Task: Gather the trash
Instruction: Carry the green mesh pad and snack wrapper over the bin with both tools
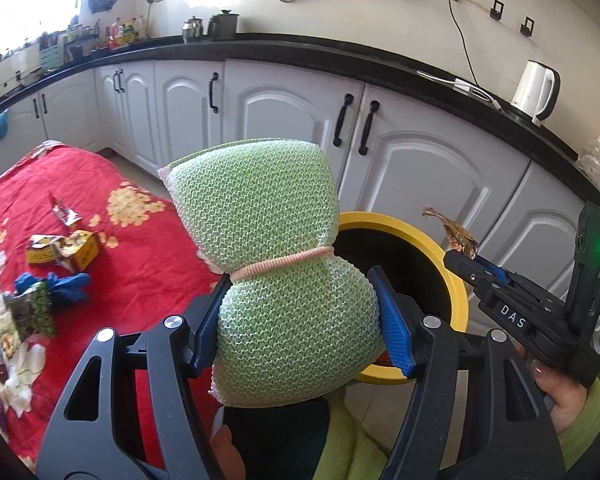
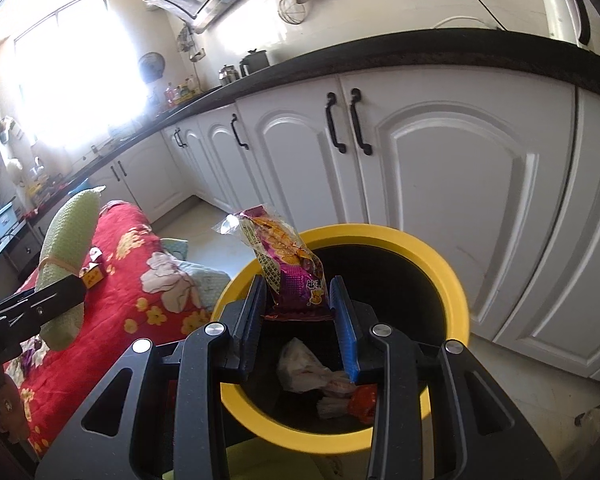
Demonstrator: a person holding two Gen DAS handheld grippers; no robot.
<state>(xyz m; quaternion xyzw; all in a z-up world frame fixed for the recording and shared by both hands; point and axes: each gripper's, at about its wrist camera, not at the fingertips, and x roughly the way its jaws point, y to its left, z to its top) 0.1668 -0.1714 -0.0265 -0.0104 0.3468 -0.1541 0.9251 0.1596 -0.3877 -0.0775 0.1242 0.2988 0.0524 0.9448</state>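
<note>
Beside the red-clothed table, both grippers carry trash at the yellow-rimmed bin.
Left wrist view: left gripper clamps a green mesh sponge just before the bin. Right wrist view: right gripper pinches a purple snack wrapper over the bin's mouth.

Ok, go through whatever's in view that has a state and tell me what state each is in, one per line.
Left gripper: shut on green sponge.
Right gripper: shut on snack wrapper, above the bin.
Yellow bin: open, trash inside.
Yellow carton: torn, lying on the red cloth.
Cabinet doors: closed.
</note>
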